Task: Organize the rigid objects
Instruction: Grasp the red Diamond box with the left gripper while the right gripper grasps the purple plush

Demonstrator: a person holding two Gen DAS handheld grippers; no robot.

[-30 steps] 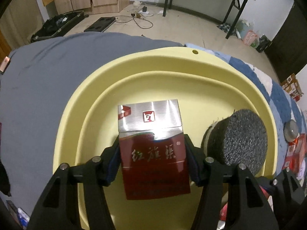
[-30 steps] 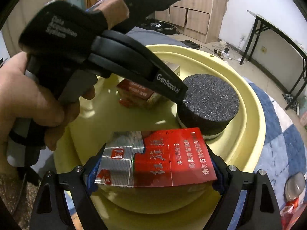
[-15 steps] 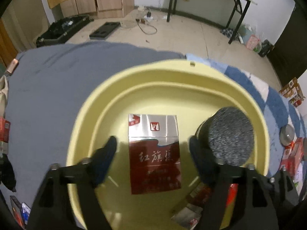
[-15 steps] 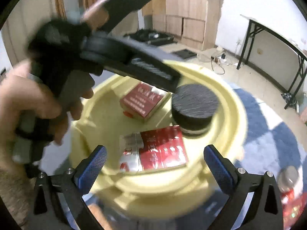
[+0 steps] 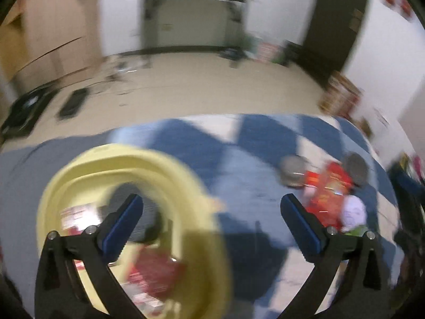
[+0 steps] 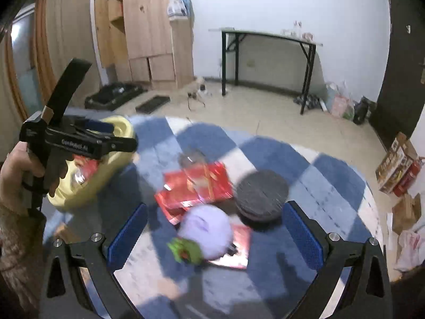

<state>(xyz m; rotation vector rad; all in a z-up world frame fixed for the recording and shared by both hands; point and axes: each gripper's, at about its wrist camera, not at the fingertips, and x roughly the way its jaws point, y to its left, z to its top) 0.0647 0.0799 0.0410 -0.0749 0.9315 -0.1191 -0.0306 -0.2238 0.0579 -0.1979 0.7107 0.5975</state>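
— Any writing you can read?

— Only "GenRobot.AI" along my left gripper (image 6: 106,133), seen at the left of the right wrist view. The print on the red packs is blurred.

— What are your grippers doing?

— My left gripper (image 5: 212,212) is spread wide and holds nothing; my hand (image 6: 18,170) grips its handle. Under its left finger lies the yellow basin (image 5: 191,186), with a dark disc (image 5: 148,218) and red packs (image 5: 156,271) inside. My right gripper (image 6: 212,228) is also spread wide and empty, above the blue checked cloth (image 6: 292,156).

— What's on the cloth?

— Red packs (image 6: 196,186), a lilac round thing (image 6: 204,228) nearer, then a black disc (image 6: 261,194) at the right.
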